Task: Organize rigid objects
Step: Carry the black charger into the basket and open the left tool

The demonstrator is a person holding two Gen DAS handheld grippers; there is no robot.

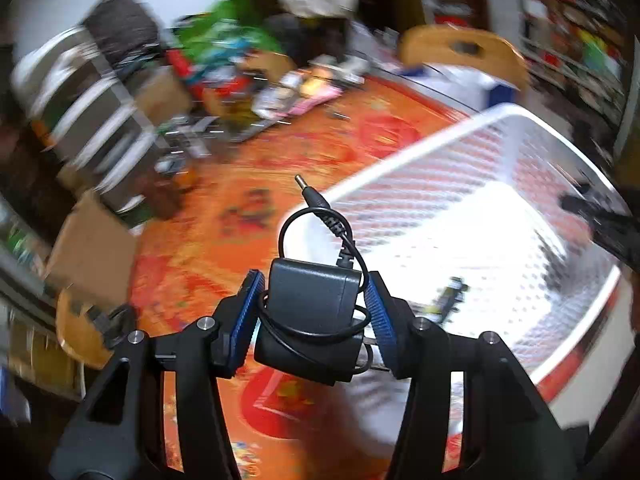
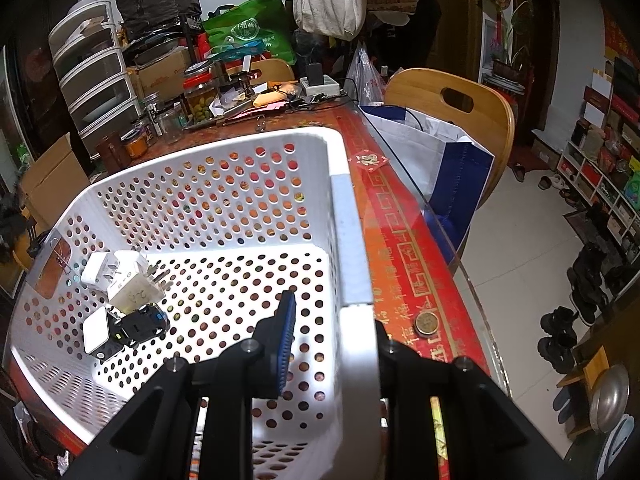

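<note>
Just short of the white basket (image 1: 404, 160), the left gripper (image 1: 314, 312) clamps a black power adapter (image 1: 308, 312), cord plug pointing ahead, while the right gripper (image 2: 332, 344) pinches the basket's near wall.

A black power adapter (image 1: 316, 312) (cord looped around it, barrel plug poking toward 12 o'clock) sits clamped above the tablecloth. At 3 o'clock, the white perforated basket (image 2: 340, 216) holds white chargers (image 2: 120, 276) and a toy car (image 2: 140, 326).

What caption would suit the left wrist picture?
Left tongs carry a black power adapter, cord looped, toward the white perforated basket on the red table.
</note>
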